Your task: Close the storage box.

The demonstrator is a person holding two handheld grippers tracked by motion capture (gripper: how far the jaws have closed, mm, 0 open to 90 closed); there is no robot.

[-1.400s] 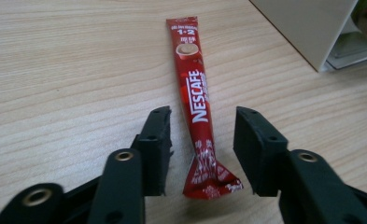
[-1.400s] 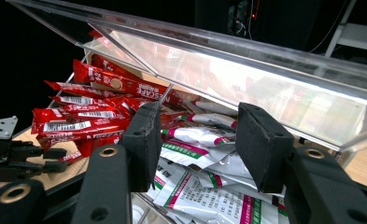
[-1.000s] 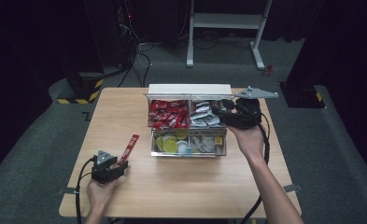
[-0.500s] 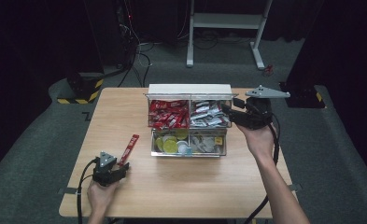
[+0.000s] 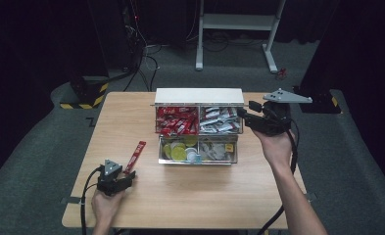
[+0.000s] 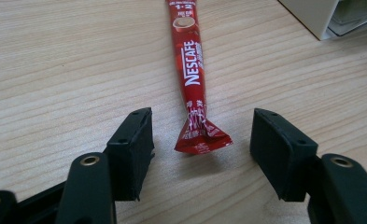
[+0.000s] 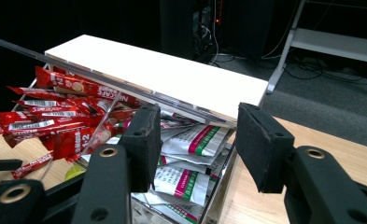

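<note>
Near the bench's [image 5: 190, 196] front edge, the left gripper [image 6: 202, 140] has just been spreading its jaws; the red coffee stick [image 6: 193, 70] lies released between them. Farther back, the right gripper [image 7: 197, 140], jaws closing but grasping nothing, hovers beside the clear organizer box [image 5: 198, 97].

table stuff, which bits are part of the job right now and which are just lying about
In the job:
- red coffee stick, flat on the table, its crimped end between the open jaws of the left hand-held gripper, untouched
- compartment organiser
- right hand-held gripper, open, at the white sachets

Lying about:
- yellow pods
- white desk frame
</note>
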